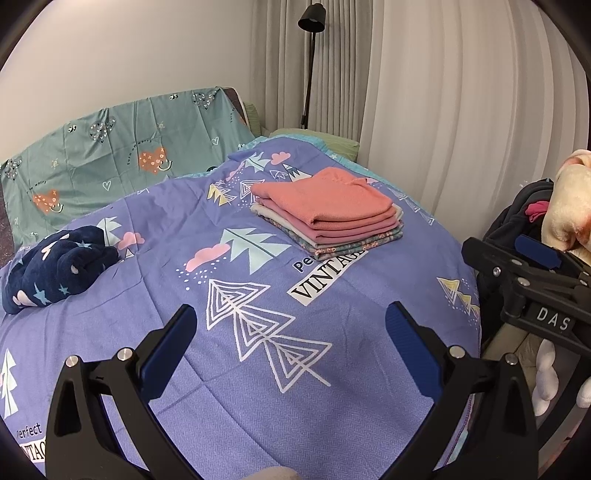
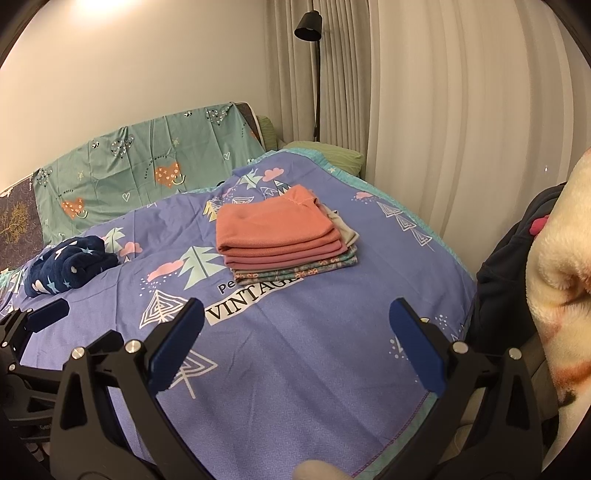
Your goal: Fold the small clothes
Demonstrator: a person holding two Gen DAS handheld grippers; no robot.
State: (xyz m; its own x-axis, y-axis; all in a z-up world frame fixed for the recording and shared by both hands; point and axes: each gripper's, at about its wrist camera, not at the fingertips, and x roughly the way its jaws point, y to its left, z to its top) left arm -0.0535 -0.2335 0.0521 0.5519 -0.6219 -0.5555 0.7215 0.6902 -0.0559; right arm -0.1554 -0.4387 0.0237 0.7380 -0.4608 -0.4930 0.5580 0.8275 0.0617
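Observation:
A stack of folded small clothes (image 1: 328, 212), salmon-pink on top with grey and floral pieces under it, sits on the purple bedspread (image 1: 258, 424). It also shows in the right wrist view (image 2: 284, 236). My left gripper (image 1: 291, 343) is open and empty, held above the bedspread well in front of the stack. My right gripper (image 2: 295, 339) is open and empty, also in front of the stack, and it shows at the right edge of the left wrist view (image 1: 517, 266). A crumpled navy star-print garment (image 1: 59, 266) lies at the left, apart from both grippers.
A teal heart-print cover (image 1: 122, 162) hangs over the headboard at the back. A black floor lamp (image 1: 312, 22) and grey curtains (image 1: 461, 129) stand behind the bed. A pile of cream fleece (image 2: 565, 277) and dark clothes (image 2: 509, 266) sits off the bed's right edge.

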